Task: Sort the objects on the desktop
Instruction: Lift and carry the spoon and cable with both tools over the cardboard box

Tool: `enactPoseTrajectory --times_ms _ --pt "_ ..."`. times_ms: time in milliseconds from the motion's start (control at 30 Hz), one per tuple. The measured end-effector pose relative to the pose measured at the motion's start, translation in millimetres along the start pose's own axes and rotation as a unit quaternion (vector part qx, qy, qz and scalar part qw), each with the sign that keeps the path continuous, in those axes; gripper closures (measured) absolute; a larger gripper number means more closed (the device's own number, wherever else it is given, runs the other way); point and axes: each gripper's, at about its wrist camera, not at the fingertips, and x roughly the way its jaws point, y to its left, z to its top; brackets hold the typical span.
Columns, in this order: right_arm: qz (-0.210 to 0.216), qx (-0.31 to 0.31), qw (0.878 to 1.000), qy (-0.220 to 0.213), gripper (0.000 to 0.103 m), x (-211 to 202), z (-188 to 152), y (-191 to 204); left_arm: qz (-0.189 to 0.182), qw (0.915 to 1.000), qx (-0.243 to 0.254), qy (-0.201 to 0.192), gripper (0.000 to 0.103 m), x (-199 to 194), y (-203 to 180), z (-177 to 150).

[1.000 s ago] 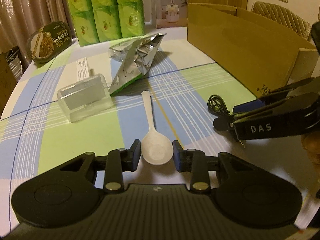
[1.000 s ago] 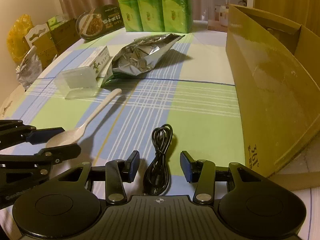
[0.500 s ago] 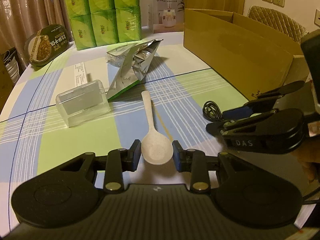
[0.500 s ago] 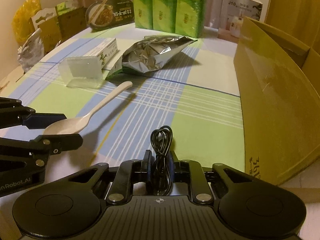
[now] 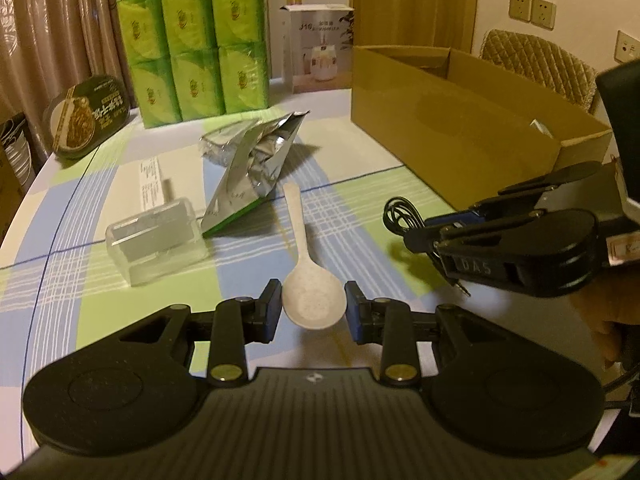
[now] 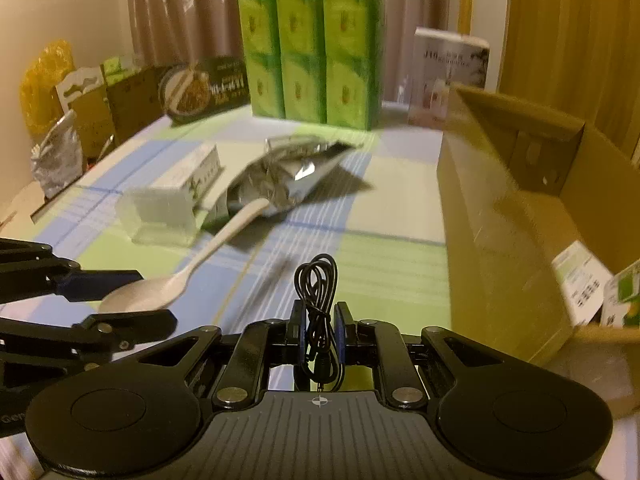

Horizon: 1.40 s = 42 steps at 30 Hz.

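My left gripper [image 5: 313,312] holds the bowl of a white spoon [image 5: 308,280] between its fingers, lifted above the table, handle pointing away. The spoon also shows in the right wrist view [image 6: 192,268]. My right gripper [image 6: 319,336] is shut on a coiled black cable [image 6: 318,304] and holds it off the table, beside an open cardboard box [image 6: 520,216]. In the left wrist view the right gripper [image 5: 424,236] carries the cable [image 5: 400,216] in front of the box [image 5: 460,136]. A silver foil bag [image 5: 256,160] lies mid-table.
A clear plastic case [image 5: 156,240] and a white flat carton [image 6: 192,176] lie left of the foil bag. Green tissue packs [image 5: 196,48], a white product box [image 5: 318,52] and a noodle bowl [image 5: 86,116] stand at the back. The checked tablecloth [image 5: 80,300] covers a round table.
My right gripper closed on the cable and lifted it off the table toward the box. My left gripper raised the spoon off the cloth.
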Motion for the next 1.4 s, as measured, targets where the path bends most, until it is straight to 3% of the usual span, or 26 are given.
enactPoseTrajectory --times_ms 633,1133,1400 --pt "-0.027 0.024 0.994 -0.098 0.092 -54.3 38.3 -34.1 -0.017 0.9976 -0.003 -0.068 0.075 -17.6 -21.1 57.4" --pt "-0.056 0.051 0.987 -0.140 0.092 -90.1 53.6 -77.1 -0.040 0.9944 0.006 -0.098 0.075 -18.5 -54.2 91.0" --pt "-0.093 0.074 0.980 -0.158 0.092 -111.5 54.7 -113.2 -0.056 0.9926 0.012 -0.107 0.075 -15.9 -75.7 105.8"
